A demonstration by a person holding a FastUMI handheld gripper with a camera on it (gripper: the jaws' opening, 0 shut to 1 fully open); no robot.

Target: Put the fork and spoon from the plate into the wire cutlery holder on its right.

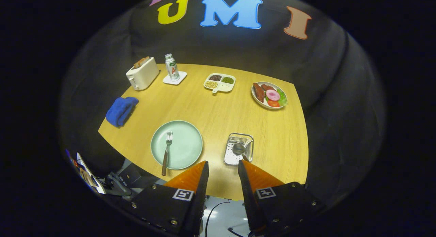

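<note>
A pale green plate sits near the front edge of the wooden table. A metal fork with a wooden handle lies on its left half, tines pointing away, handle end over the plate's near rim. To the right of the plate stands the wire cutlery holder, and the spoon rests inside it, bowl up. My gripper hovers high above the table's front edge, open, with nothing between its fingers. The plate is just ahead of the left fingertip, the holder just ahead of the right one.
Farther back on the table are a folded blue cloth, a white toaster, a bottle on a white coaster, a divided dish of beans and a plate of food. Cables and gear lie on the floor below the front edge.
</note>
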